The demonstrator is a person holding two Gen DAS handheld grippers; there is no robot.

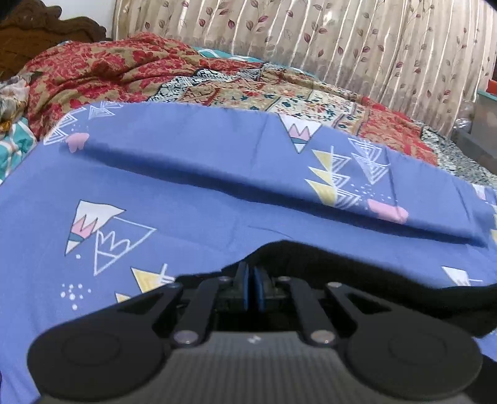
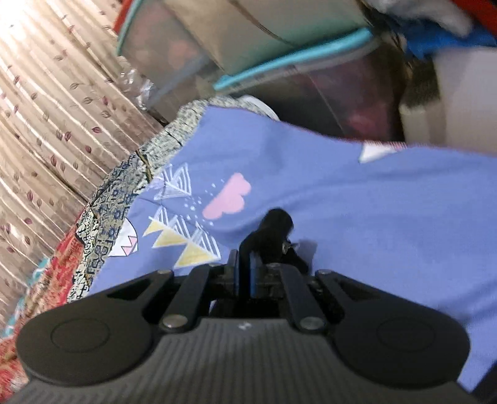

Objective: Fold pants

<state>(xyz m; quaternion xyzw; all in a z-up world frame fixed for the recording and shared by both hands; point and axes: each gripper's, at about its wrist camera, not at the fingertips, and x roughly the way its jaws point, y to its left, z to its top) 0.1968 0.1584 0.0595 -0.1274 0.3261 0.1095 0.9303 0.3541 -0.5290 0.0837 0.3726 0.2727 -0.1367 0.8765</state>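
The pants (image 1: 313,258) are black cloth. Only a strip of them shows, running from my left gripper (image 1: 252,271) off to the right over a blue sheet (image 1: 186,186) printed with triangles. My left gripper is shut on the pants, its blue pads pinching an edge. In the right wrist view a small bunch of the black pants (image 2: 275,228), with a bit of metal on it, sticks up past my right gripper (image 2: 245,259), which is shut on it. The gripper bodies hide the remainder of the pants.
The blue sheet (image 2: 372,202) lies over a bed with a red and beige patterned quilt (image 1: 108,68). A leaf-print curtain (image 1: 341,40) hangs behind it and a carved wooden headboard (image 1: 31,28) stands at the far left. A clear storage box with a teal rim (image 2: 279,71) stands past the bed's edge.
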